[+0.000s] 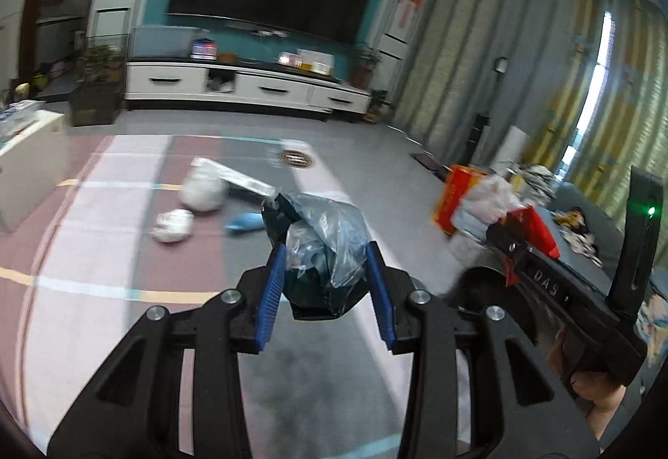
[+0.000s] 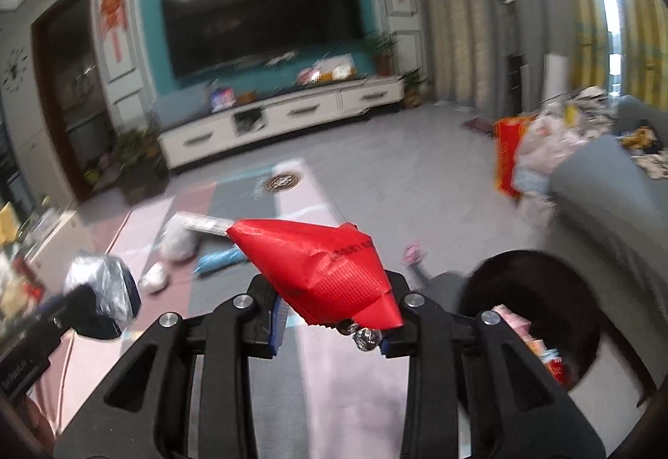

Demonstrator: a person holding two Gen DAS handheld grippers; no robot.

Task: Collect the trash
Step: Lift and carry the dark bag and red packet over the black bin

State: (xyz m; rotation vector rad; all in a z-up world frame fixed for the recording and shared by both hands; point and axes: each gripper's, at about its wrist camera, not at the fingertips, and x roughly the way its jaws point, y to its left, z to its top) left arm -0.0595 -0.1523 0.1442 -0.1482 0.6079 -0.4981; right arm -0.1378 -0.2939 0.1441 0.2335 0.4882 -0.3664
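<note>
A striped floor mat (image 2: 137, 225) in pink, grey and white covers the living-room floor, and loose trash lies on it: a white crumpled bag (image 1: 203, 192), a smaller white wad (image 1: 172, 225) and a blue wrapper (image 1: 244, 222) near each other. A dark round bin (image 2: 538, 292) stands at the right, beside the grey sofa (image 2: 605, 200). The left gripper (image 1: 326, 275) is closed on a bunched clear plastic bag (image 1: 330, 238) with dark material in it, held above the mat. The right gripper (image 2: 334, 317) clamps a red wrapper (image 2: 325, 267), held above the mat just left of the bin.
</note>
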